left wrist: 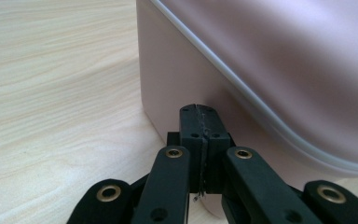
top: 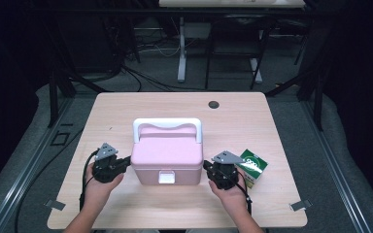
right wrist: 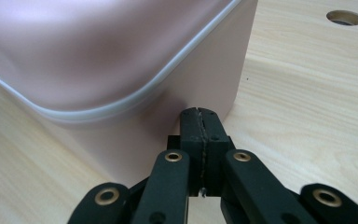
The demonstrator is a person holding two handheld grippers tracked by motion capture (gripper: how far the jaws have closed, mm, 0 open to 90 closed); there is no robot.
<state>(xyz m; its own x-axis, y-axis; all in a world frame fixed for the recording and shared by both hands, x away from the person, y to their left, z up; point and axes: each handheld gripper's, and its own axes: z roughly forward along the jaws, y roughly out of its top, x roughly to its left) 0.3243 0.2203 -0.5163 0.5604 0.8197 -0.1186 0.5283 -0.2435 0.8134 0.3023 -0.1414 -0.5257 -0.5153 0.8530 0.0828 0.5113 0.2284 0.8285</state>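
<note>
A pink lidded box (top: 166,158) with a white handle (top: 167,125) and a white front latch (top: 166,177) stands in the middle of the table. My left gripper (top: 126,163) is shut, its tip against the box's left side wall (left wrist: 177,88). Its jaws (left wrist: 199,122) are pressed together with nothing between them. My right gripper (top: 206,167) is shut too, its tip (right wrist: 200,123) at the box's right side wall (right wrist: 205,79) below the lid's white rim. A hand holds each gripper from the near edge.
A green and white carton (top: 252,167) lies just right of my right gripper. A round cable hole (top: 213,104) sits in the wooden tabletop (top: 126,109) behind the box. Dark floor, cables and a desk frame lie beyond the table.
</note>
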